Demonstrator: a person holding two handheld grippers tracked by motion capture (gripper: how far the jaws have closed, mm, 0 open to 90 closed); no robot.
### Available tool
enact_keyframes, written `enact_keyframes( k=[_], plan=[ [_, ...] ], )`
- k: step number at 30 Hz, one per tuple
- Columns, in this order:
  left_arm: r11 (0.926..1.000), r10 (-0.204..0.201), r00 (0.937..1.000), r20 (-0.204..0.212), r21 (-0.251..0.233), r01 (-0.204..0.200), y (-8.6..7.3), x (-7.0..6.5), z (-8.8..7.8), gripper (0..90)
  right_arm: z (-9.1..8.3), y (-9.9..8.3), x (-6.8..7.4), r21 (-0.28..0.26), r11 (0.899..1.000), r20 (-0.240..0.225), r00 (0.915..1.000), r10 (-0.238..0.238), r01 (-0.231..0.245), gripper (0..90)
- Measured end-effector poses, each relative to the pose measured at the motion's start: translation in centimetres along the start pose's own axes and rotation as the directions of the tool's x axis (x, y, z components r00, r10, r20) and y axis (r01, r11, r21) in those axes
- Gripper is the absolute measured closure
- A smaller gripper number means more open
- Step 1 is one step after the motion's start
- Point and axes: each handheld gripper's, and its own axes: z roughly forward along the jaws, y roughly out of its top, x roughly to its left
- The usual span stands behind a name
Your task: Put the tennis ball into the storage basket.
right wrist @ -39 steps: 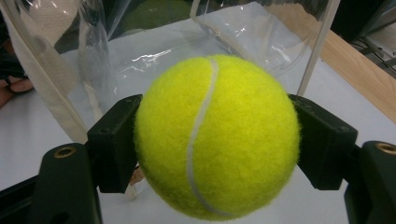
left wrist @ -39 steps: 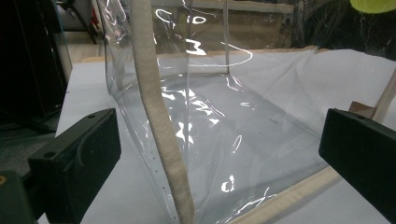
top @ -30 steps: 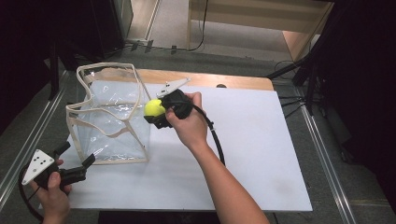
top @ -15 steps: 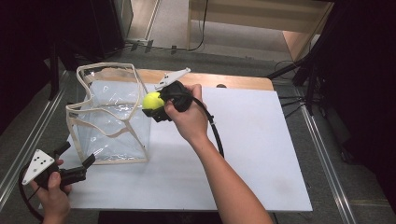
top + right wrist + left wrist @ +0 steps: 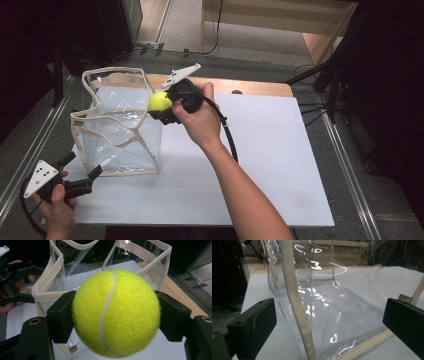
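While right claw [image 5: 161,106] clamps tennis ball [image 5: 160,101] beside clear bag [image 5: 117,125]; left claw [image 5: 82,170] released.

This looks like a lab or test room, not a home. The surface [image 5: 280,165] is a plain white board on a wooden top, far to the right of the left tool [image 5: 82,182]. Metal rails [image 5: 350,175] run along both its sides. Black cables [image 5: 217,35] lie on the grey floor [image 5: 240,65] behind it, beside dark stands [image 5: 330,80] and a bare wooden frame [image 5: 280,20].
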Motion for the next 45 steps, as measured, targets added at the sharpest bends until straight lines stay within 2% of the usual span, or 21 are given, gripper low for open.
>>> enact_keyframes(
  k=[14, 27, 45],
  plan=[
    [1.0, -0.006, 1.0, 0.007, -0.001, 0.006, 0.1, 0.1, -0.1, 0.0, -0.3, 1.7, 0.2, -0.008, 1.0, 0.01, 0.9998, -0.016, 0.016, 23.8],
    [1.0, -0.008, 0.9999, 0.013, -0.003, 0.008, 0.1, 0.1, -0.1, 0.0, 0.0, 3.1, 0.4, -0.014, 0.999, 0.001, 0.9994, -0.035, 0.035, 23.8],
    [0.9999, -0.01, 0.9998, 0.019, 0.0, 0.01, 0.1, 0.1, -0.1, 0.0, 2.0, 4.8, 1.4, -0.014, 0.998, -0.021, 0.9979, -0.062, 0.062, 23.8]
  ],
)
